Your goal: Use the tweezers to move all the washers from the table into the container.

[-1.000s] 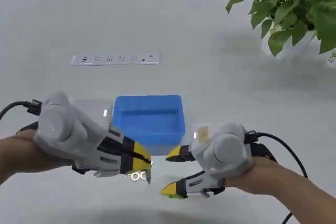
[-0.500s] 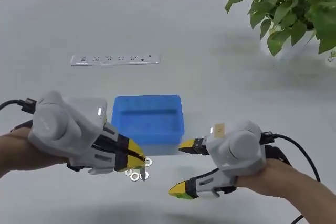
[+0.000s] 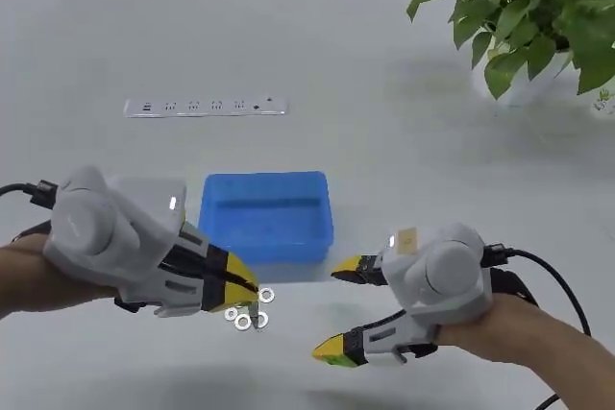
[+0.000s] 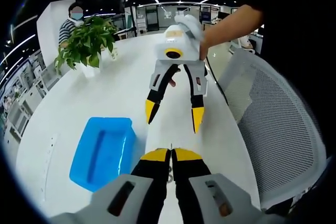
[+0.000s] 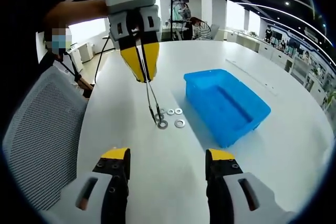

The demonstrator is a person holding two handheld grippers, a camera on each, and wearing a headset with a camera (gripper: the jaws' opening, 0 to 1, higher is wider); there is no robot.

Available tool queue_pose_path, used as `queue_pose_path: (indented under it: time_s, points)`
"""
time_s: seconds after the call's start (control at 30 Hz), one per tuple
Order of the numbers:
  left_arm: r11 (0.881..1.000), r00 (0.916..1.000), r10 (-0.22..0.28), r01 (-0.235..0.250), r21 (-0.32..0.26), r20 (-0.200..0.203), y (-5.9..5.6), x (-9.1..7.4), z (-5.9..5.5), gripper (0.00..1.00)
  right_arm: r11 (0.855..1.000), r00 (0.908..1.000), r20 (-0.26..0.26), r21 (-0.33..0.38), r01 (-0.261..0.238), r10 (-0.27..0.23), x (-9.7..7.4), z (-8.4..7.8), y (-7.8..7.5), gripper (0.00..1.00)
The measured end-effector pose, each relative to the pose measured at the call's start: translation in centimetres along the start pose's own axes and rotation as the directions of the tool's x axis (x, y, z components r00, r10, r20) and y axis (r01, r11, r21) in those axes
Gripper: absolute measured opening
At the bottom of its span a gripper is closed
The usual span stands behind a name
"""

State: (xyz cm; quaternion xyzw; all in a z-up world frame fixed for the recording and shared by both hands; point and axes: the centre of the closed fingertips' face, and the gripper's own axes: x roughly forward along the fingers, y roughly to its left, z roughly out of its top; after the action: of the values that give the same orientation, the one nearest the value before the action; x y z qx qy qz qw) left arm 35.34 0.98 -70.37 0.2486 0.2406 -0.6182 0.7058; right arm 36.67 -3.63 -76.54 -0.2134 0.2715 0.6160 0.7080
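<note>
The left gripper (image 3: 245,287) clenches its jaws on tweezers (image 5: 152,100), tips down among washers (image 3: 245,321) on the surface (image 3: 432,170) beside the container (image 3: 266,213). The right gripper (image 3: 336,311) gapes, empty. Best to pinch one washer's rim squarely before lifting.

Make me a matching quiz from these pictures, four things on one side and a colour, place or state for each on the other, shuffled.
1 tweezers
2 washers
3 right gripper
4 container

A open, holding nothing
B lying on the table
C blue
D clamped in the left gripper

Pairs: 1-D, 2-B, 3-A, 4-C
</note>
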Motion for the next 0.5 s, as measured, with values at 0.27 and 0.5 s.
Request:
queue_pose_path:
  time_s: [0.27, 0.5]
  points:
    - [1.000, 0.9999, -0.001, 0.001, -0.007, 0.013, 0.12, 0.23, 0.03, 0.06, 1.000, 1.0000, 0.002, -0.001, -0.003, 0.003, 0.07, -0.04, 0.08, 0.59]
    - [1.000, 0.9997, -0.014, 0.014, -0.017, 0.020, 0.03, 0.18, 0.00, 0.06, 1.000, 0.9998, 0.018, -0.017, -0.012, 0.012, 0.21, 0.19, 0.24, 0.56]
